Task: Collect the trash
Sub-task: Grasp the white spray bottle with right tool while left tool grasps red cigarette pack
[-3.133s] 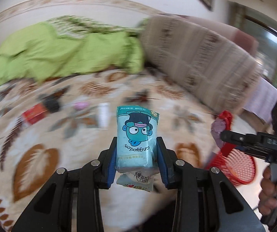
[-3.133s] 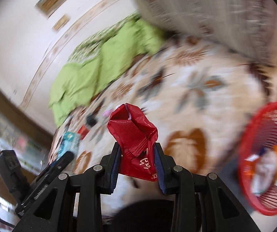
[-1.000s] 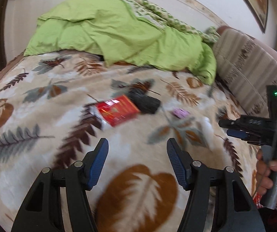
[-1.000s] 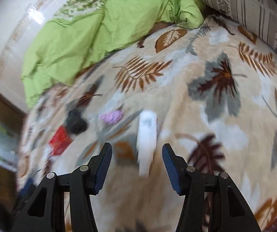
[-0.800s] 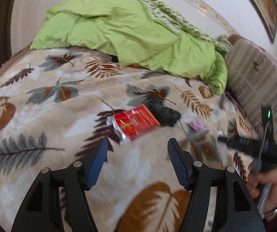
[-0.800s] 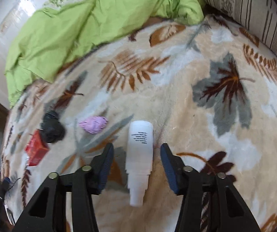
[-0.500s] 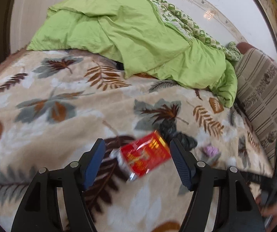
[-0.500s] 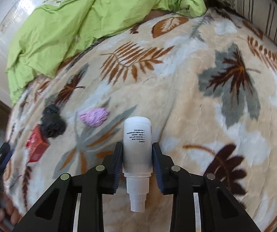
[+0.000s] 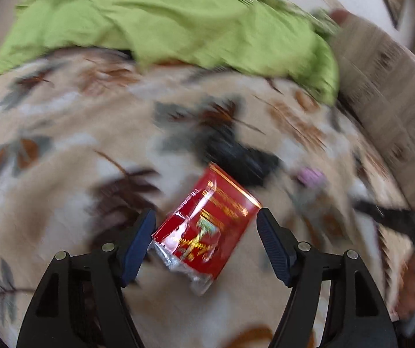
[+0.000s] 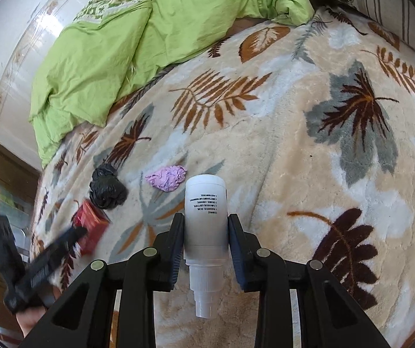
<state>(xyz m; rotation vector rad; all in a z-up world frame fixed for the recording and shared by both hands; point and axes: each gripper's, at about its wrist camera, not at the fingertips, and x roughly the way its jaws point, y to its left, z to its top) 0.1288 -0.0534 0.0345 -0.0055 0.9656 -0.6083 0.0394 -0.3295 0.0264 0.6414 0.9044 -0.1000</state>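
A white plastic bottle (image 10: 206, 220) with small black print lies on the leaf-patterned blanket (image 10: 309, 150), its narrow neck toward the camera. The right gripper (image 10: 206, 239), angled downward, has its jaws clamped on the bottle's sides. Just beyond the bottle sit a crumpled purple wad (image 10: 167, 178) and a black bag (image 10: 107, 190). Left of the bag lies a shiny red packet (image 9: 207, 227), blurred. The left gripper (image 9: 206, 240), tilted down, straddles it with jaws wide, having just been opening; neither pad clearly presses it. A green quilt (image 10: 126, 43) lies beyond.
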